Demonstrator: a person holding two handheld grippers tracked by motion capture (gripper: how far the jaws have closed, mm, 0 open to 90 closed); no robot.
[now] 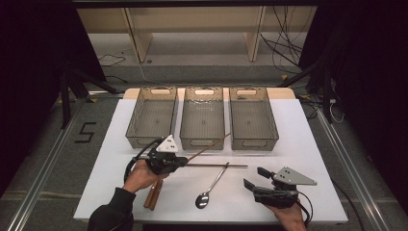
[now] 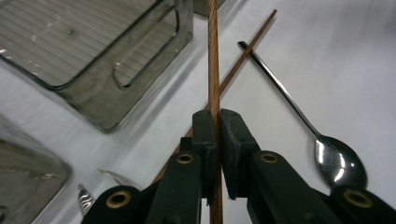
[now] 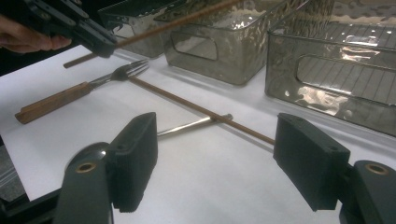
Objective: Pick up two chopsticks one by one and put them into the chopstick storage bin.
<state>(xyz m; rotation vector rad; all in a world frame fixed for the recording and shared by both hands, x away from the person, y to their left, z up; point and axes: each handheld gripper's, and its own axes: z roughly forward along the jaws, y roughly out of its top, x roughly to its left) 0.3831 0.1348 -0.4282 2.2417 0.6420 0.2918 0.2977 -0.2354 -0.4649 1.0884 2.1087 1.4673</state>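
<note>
Holding one chopstick [image 2: 213,60] clamped in our left gripper [image 2: 217,122], right gripper [image 3: 215,161] wide and empty, we judge the middle bin [image 1: 202,138] comes next.

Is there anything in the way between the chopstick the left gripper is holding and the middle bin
Nothing visible blocks it. The left gripper is shut on the chopstick, lifted off the table, its tip over the near rim of the middle bin. The second chopstick and the spoon lie on the table below.
</note>
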